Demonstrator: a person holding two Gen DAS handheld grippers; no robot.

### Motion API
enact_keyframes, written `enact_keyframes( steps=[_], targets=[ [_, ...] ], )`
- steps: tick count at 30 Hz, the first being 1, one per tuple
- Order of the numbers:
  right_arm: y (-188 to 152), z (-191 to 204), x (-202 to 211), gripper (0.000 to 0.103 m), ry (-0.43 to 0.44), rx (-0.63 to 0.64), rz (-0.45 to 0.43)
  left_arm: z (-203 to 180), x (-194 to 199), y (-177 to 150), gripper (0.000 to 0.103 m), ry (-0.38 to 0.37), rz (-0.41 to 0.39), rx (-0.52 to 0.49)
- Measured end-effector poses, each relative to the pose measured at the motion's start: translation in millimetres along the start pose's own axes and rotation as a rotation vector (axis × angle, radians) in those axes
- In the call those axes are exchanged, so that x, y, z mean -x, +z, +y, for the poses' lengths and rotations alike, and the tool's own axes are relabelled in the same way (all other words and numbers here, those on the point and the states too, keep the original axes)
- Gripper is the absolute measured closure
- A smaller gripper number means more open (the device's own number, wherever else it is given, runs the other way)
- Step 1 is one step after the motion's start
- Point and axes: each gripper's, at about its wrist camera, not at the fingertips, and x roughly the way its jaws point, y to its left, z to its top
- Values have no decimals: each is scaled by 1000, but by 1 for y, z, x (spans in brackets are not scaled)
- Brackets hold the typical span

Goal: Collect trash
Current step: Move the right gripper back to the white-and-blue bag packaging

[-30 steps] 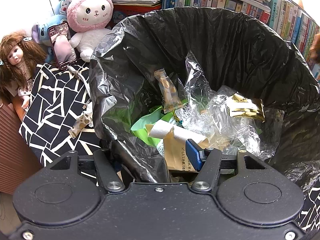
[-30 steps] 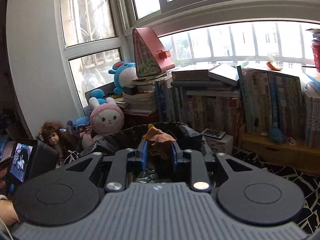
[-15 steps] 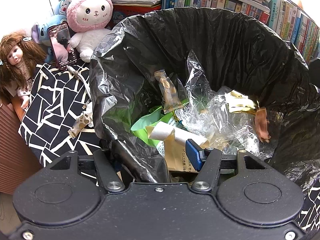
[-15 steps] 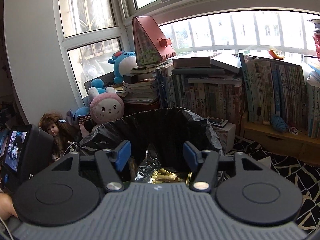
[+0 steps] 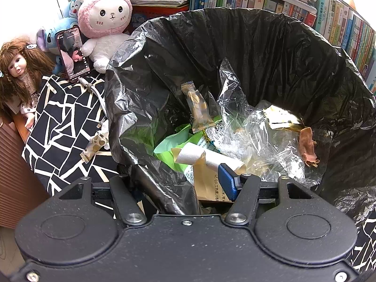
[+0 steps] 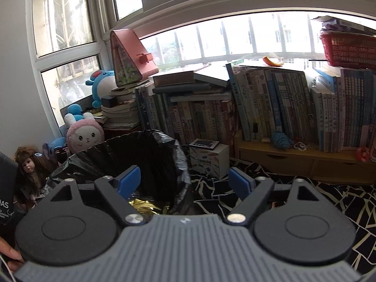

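Observation:
The bin with a black liner (image 5: 258, 54) fills the left wrist view and holds wrappers, clear film and paper. A brown scrap (image 5: 307, 145) lies on the film at the bin's right side. My left gripper (image 5: 176, 183) straddles the near rim. Its jaws stand wide: the right blue pad (image 5: 226, 182) is inside the bin and the left finger is hidden behind the liner. In the right wrist view my right gripper (image 6: 185, 178) is open and empty, above and to the right of the bin (image 6: 145, 155). A spotted wrapper (image 5: 92, 148) lies on the mat left of the bin.
The bin stands on a black-and-white mat (image 5: 58, 117). A doll (image 5: 16, 65), a phone (image 5: 72, 54) and a plush rabbit (image 5: 105, 16) sit to its left. Behind it are rows of books (image 6: 258, 108) and a white box (image 6: 208, 159).
My right gripper opened and let go of the brown scrap, which fell into the bin. The gripper then swung right, away from the bin. The left gripper stayed put.

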Motion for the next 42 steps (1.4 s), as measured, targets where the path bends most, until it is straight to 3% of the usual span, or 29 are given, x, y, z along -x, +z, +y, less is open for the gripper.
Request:
enact_keyframes(
  steps=[17, 36, 42],
  targets=[
    [-39, -61, -14, 3, -180, -97, 92, -1, 0, 0, 44, 2, 1, -3],
    [-107, -77, -65, 4, -234, -91, 324, 1, 1, -1, 44, 5, 5, -10],
    [-125, -76, -72, 5, -241, -71, 344, 1, 1, -1, 44, 6, 5, -10]
  ],
)
